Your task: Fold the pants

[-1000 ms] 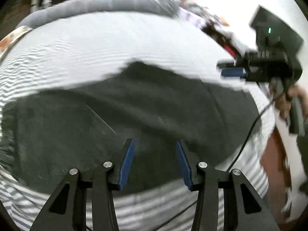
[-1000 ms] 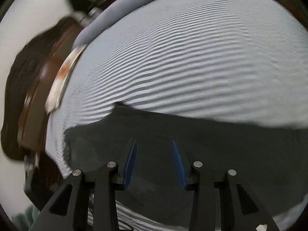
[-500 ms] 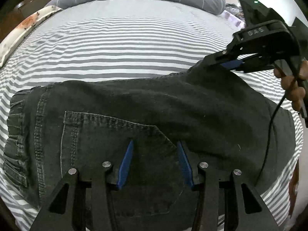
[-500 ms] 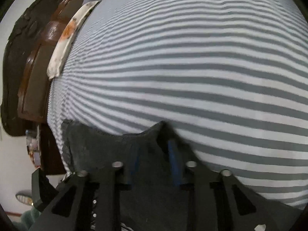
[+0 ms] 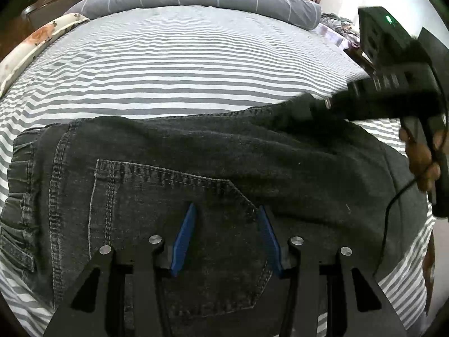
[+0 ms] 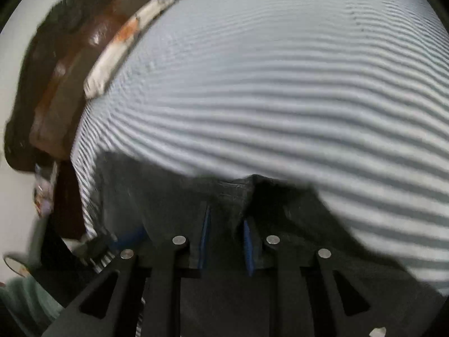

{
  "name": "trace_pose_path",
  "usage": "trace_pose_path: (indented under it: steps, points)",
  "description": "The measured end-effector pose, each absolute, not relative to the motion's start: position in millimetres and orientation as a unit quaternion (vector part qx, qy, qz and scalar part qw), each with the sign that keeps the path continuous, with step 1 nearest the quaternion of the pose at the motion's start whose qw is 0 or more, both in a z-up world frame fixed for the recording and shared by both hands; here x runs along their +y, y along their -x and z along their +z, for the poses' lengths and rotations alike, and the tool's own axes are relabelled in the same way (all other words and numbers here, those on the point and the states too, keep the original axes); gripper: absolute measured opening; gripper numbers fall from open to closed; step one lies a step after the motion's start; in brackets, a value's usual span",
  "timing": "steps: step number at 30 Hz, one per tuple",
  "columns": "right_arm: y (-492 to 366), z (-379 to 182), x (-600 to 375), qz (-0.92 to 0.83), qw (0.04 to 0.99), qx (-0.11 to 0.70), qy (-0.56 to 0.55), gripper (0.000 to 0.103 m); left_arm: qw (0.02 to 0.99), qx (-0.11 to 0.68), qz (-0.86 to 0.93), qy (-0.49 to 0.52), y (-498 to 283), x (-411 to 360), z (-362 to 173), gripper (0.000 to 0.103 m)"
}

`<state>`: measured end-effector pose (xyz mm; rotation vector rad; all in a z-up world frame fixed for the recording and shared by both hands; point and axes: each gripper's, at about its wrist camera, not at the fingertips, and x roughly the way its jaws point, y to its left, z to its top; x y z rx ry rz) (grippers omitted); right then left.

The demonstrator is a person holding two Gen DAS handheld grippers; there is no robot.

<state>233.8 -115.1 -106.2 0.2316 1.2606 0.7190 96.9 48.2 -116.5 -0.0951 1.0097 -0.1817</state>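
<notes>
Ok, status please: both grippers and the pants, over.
Left gripper open above the back pocket. Right gripper jaws just closing, pinching the pants edge. Pants flat on striped bed. Nothing in the way.

Both grippers were matte black, each with two angular, triangular-cutout arms ending in slim blue pads. The left gripper point(image 5: 226, 238) carried four round silver screw heads across its linkage; the right gripper point(image 6: 226, 241) showed the same four. Seen from the left wrist view, the right gripper's body was a boxy black housing point(image 5: 384, 39) with a small green light, and a thin black cable point(image 5: 393, 205) trailed from its black handle. A pale green sleeve point(image 6: 28, 303) showed at the right view's lower left corner.
</notes>
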Motion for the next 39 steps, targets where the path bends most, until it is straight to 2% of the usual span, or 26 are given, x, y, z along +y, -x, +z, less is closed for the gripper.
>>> trace_pose_path:
  steps: [2, 13, 15, 16, 17, 23, 30, 39]
  points:
    - [-244, -98, -115, 0.321, 0.757, 0.559, -0.104, 0.007, 0.87, 0.483, -0.086, 0.049, -96, 50, -114, 0.048]
    - [-269, -125, -112, 0.274, 0.777, 0.563, -0.066, 0.005, 0.869, 0.488, -0.064, 0.048, -73, 65, -112, 0.048]
    - [-266, -118, -110, 0.273, 0.777, 0.565, -0.055, 0.013, 0.869, 0.488, -0.063, 0.043, -71, 65, -112, 0.048]
    - [-262, -111, -111, 0.265, 0.78, 0.564, -0.051, 0.025, 0.87, 0.487, -0.061, 0.039, -69, 64, -111, 0.048]
    - [-257, -103, -116, 0.263, 0.787, 0.556, -0.055, 0.03, 0.87, 0.487, -0.06, 0.037, -71, 64, -111, 0.048]
    - [-197, -72, -143, 0.251, 0.803, 0.537, -0.065, 0.035, 0.868, 0.494, -0.051, 0.019, -56, 61, -109, 0.048]
    - [-112, -98, -225, 0.195, 0.796, 0.548, -0.167, 0.035, 0.863, 0.505, -0.033, 0.008, -51, 57, -107, 0.048]
    - [-21, -105, -422, 0.032, 0.821, 0.486, -0.297, 0.036, 0.867, 0.495, -0.048, 0.001, -42, 14, -85, 0.048]
